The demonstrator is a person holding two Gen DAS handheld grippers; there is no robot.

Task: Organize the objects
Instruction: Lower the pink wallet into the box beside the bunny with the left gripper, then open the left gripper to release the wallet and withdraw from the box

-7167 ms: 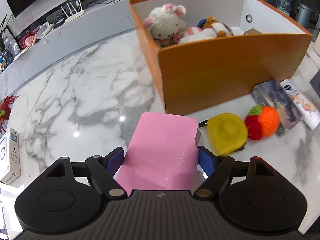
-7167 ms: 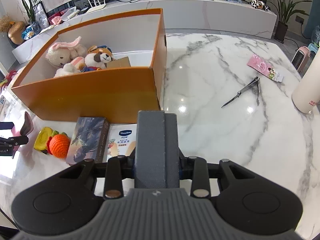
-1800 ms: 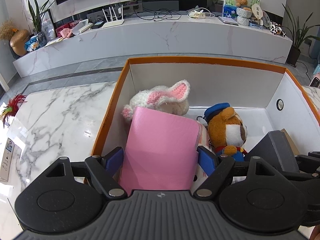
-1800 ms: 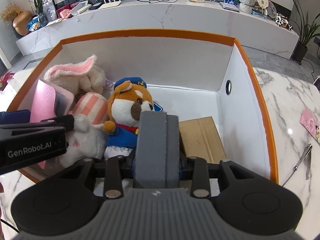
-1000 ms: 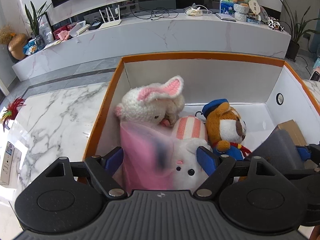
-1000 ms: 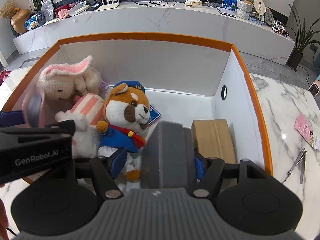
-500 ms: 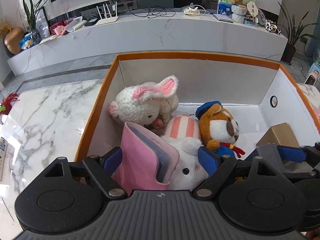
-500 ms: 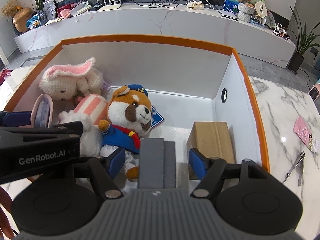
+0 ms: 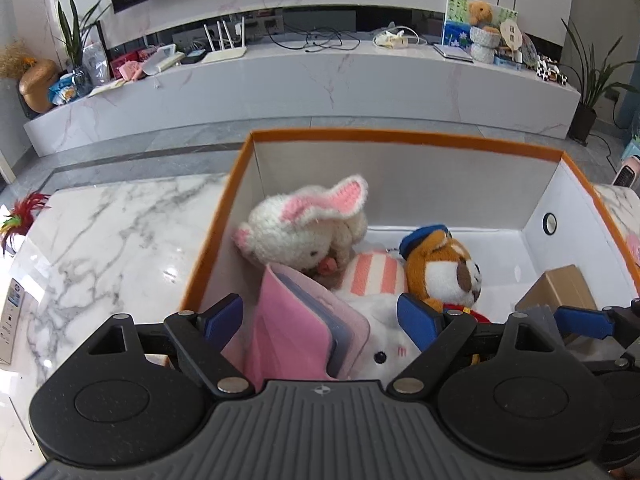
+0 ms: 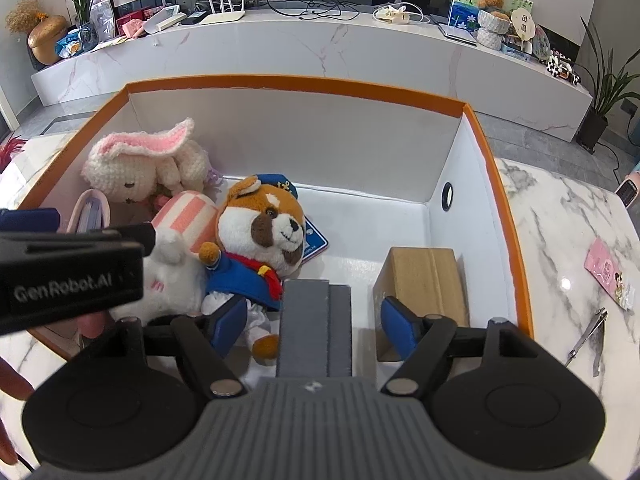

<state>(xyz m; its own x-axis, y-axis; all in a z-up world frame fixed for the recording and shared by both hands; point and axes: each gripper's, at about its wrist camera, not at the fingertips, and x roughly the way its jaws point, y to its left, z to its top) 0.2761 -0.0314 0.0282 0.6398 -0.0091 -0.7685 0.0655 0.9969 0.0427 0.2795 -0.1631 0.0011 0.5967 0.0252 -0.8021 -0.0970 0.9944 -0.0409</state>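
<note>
— Over the orange box, what is the left gripper doing?

— Its jaws stand wide apart and have just been opening. A pink case sits between the blue pads, tilted, with neither pad pressing on it. The case leans against a white plush at the box's 8 o'clock corner.

— And the right gripper?

— Its jaws are parted too, and have just been widening. A grey block lies between them, free of both pads, resting on the white floor near the front wall at about 6 o'clock.

— What sits around that block?

— A cardboard box just beside it at 3 o'clock, and a plush dog in a blue sailor outfit at 9 o'clock, one foot next to the block.

— Anything else inside?

— A crocheted rabbit with pink ears at 10 o'clock, behind the pink case, and a pink-striped plush piece between rabbit and dog.

— Outside the box?

— A marble tabletop; at 3 o'clock on it lie a pink packet and nail clippers.
</note>
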